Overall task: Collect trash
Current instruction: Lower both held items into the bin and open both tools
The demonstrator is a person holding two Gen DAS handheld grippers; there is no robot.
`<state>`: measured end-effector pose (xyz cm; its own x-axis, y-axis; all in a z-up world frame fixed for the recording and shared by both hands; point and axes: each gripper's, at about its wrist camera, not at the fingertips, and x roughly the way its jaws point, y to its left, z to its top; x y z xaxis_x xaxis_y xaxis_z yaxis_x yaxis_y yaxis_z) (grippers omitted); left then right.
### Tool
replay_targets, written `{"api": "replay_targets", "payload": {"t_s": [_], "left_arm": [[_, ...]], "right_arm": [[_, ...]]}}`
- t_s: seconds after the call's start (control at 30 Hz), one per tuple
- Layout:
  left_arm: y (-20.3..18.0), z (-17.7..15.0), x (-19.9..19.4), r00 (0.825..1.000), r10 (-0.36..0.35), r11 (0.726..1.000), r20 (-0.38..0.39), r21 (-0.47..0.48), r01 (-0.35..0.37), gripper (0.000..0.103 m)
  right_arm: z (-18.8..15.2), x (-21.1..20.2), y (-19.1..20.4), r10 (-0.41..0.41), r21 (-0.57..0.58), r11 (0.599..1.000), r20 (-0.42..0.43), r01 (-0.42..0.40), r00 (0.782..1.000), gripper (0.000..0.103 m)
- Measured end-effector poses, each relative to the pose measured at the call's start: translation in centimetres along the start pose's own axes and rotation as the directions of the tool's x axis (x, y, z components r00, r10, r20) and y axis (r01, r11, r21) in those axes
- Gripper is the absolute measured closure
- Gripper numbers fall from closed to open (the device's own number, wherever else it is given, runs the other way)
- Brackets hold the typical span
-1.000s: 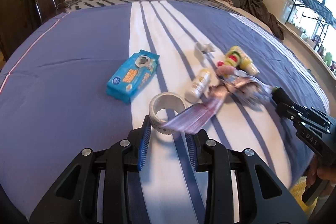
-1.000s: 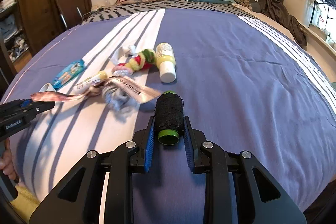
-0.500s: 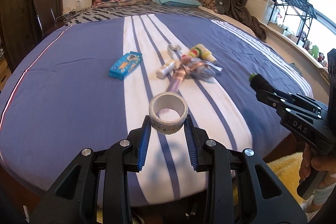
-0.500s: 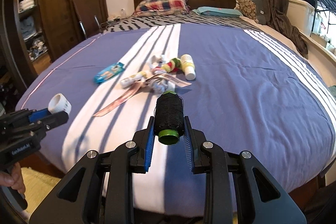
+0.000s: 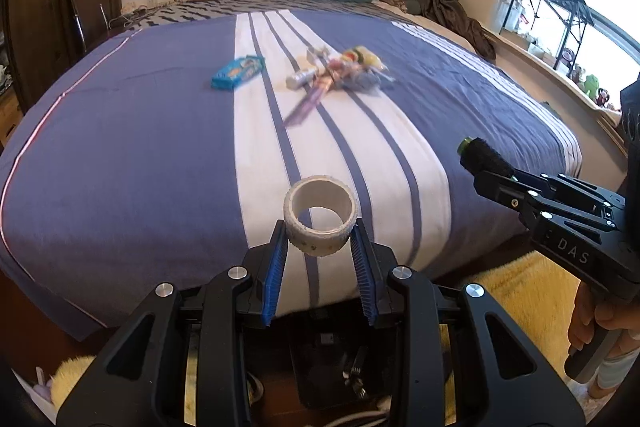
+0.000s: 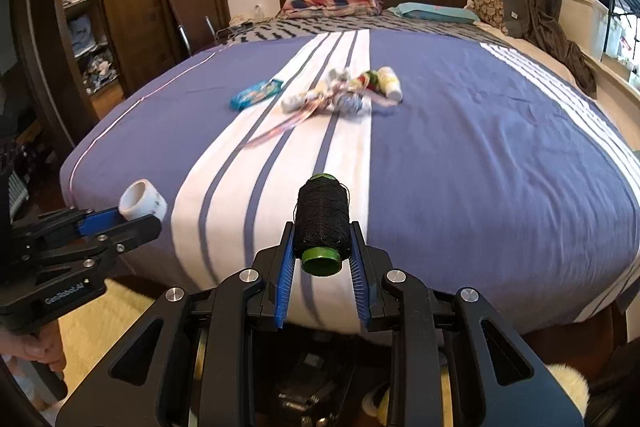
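Observation:
My left gripper (image 5: 320, 247) is shut on a white tape roll (image 5: 320, 219) and holds it in the air over the foot of the bed. My right gripper (image 6: 322, 251) is shut on a black thread spool with a green core (image 6: 322, 223), also in the air at the bed's foot. Each gripper shows in the other view: the spool (image 5: 482, 157) at the right, the tape roll (image 6: 142, 201) at the left. A pile of trash (image 5: 340, 75) lies mid-bed: a small white bottle, a wrapper strip, a colourful toy, a yellow bottle (image 6: 390, 83).
A blue wipes pack (image 5: 238, 71) lies left of the pile on the purple striped bedspread (image 5: 140, 147). A dark bin (image 5: 340, 359) stands on the floor below the bed's foot, beside a yellow rug (image 5: 516, 291). Pillows lie at the headboard; a wardrobe (image 6: 120, 7) stands left.
Both grippers have pulled back from the pile to the foot of the bed, each carrying its object. The wrapper strip slid off the tape roll and stays on the bed.

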<state>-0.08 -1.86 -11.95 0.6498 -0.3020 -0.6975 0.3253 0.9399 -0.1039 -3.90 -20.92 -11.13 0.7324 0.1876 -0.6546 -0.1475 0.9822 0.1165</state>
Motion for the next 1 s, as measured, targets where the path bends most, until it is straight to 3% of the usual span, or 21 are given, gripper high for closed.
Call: {"api": "replay_targets", "payload": {"t_s": [0.5,0.8,1.0], "left_arm": [[-1.5,-6.1,2.7,0.991,-0.025,1.0,-0.13,0.006,0.027,0.072],[-1.3,-9.7,6.5,0.965,-0.03,1.0,-0.26,-0.011,0.028,0.072],[-1.1,-11.9,8.9,0.938,-0.045,0.999,-0.343,-0.026,0.038,0.072]], "right_arm": [[-5.3,1.7,0.8,0.026,-0.003,1.0,-0.135,-0.026,0.991,0.076],[-8.9,4.9,0.2,0.072,0.047,0.997,-0.275,-0.062,0.959,0.076],[-10.3,6.8,-0.1,0.096,0.08,0.994,-0.344,-0.073,0.934,0.076]]}}
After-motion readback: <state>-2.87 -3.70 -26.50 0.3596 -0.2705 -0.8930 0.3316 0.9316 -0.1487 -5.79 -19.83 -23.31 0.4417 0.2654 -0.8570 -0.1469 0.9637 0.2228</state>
